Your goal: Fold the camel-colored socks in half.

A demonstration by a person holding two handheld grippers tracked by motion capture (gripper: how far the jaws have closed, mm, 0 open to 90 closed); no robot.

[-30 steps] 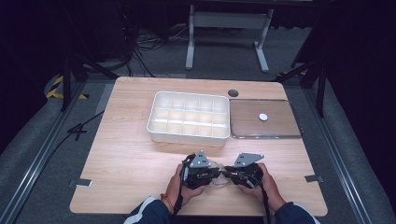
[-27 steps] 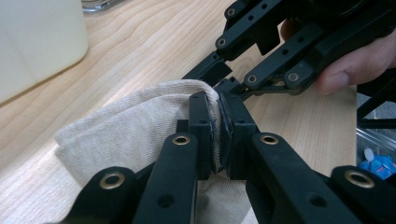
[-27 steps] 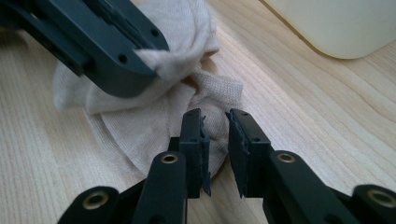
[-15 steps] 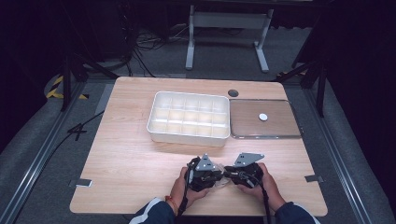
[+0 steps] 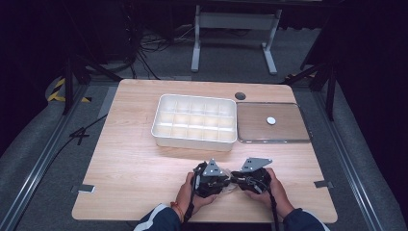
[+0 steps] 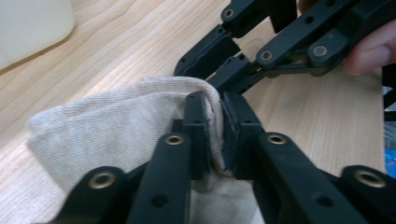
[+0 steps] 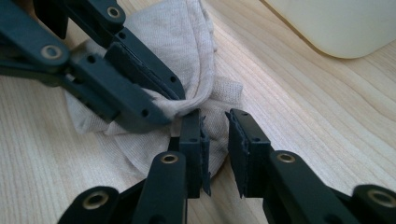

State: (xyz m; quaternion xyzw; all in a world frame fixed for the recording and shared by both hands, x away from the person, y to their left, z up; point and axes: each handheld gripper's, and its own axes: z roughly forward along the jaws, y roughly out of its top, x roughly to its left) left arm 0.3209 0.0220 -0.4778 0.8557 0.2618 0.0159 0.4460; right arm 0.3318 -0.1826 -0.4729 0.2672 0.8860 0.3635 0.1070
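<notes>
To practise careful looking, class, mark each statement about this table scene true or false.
1. The left tool has a fold of cloth between its jaws. True; the jaws have just been opening.
2. The cloth lies in the white tray. False: it lies on the table, in front of that tray.
3. A small white disc lies on the brown tray. True.
4. The right tool is far from the left tool. False: they nearly meet at the cloth.
</notes>
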